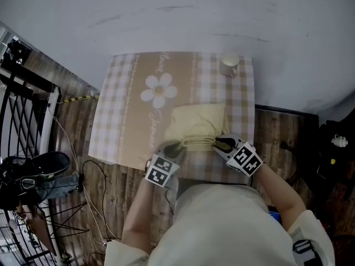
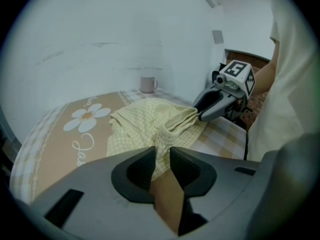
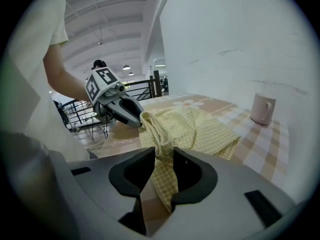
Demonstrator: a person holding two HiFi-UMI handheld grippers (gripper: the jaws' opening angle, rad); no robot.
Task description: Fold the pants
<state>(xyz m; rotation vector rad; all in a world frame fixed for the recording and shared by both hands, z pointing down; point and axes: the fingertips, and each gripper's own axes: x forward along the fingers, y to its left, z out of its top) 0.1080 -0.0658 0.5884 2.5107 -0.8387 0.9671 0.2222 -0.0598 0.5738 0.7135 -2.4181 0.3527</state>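
The pale yellow checked pants point(image 1: 197, 123) lie bunched on the checked tablecloth point(image 1: 127, 110), near the table's front right. Their near edge is drawn into a narrow band between my two grippers. In the head view my left gripper point(image 1: 176, 147) holds the band's left end and my right gripper point(image 1: 222, 144) its right end. The left gripper view has the cloth point(image 2: 150, 124) running into the narrow gap of my left gripper point(image 2: 161, 156), with the right gripper point(image 2: 197, 115) pinching a gathered fold beyond. Seen from the right gripper view, the fabric point(image 3: 200, 129) passes through my right gripper point(image 3: 164, 156) and hangs below it; the left gripper point(image 3: 140, 120) grips the far edge.
A white mug point(image 1: 229, 65) stands at the table's far right corner, close to the wall. A daisy print point(image 1: 159, 89) marks the cloth left of the pants. Black railings point(image 1: 22, 104) and cables on the wooden floor are to the left.
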